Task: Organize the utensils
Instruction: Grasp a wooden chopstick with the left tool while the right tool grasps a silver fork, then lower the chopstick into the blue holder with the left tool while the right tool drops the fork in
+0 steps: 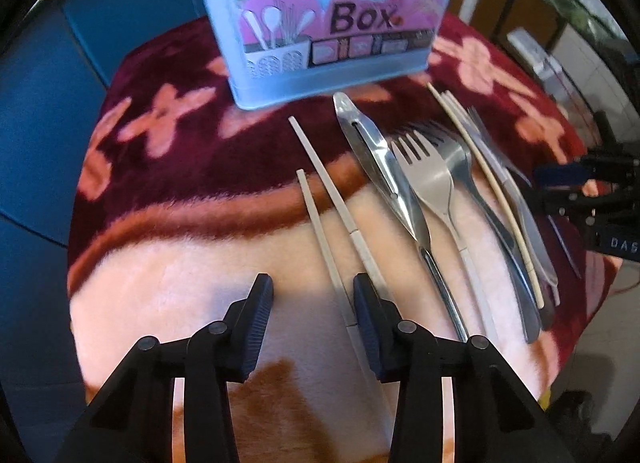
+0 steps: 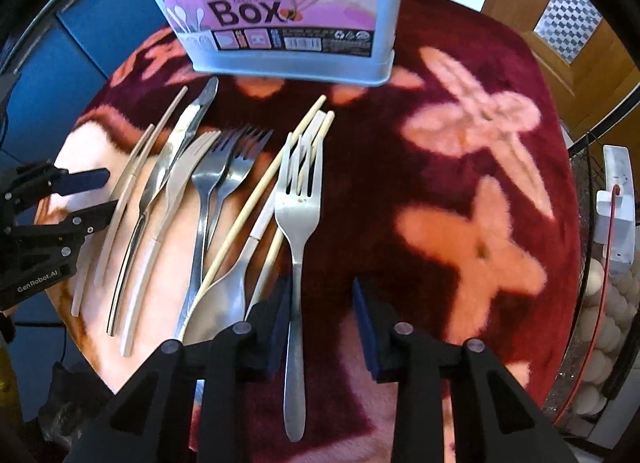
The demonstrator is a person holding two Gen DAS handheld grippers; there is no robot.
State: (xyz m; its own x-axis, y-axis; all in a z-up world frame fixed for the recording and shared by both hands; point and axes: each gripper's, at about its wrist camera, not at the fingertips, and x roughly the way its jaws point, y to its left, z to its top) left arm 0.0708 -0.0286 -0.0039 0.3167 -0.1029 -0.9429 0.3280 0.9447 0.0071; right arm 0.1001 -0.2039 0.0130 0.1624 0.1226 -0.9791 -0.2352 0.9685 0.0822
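Observation:
A light blue utensil box (image 1: 320, 19) stands at the far side of the round table; it also shows in the right wrist view (image 2: 280, 11). Two pale chopsticks (image 1: 332, 199) lie in front of my left gripper (image 1: 314, 299), which is open with one chopstick's near end between its fingers. A steel knife (image 1: 384, 171), forks (image 1: 436, 179) and more chopsticks lie to the right. My right gripper (image 2: 322, 307) is open around the handle of a steel fork (image 2: 298, 223), which lies on the cloth.
A dark red flowered blanket (image 2: 460, 167) covers the table. Blue panels (image 1: 40, 123) stand behind on the left. A wire basket of eggs (image 2: 600, 327) sits off the table's right edge. A wooden door (image 2: 572, 23) is at the far right.

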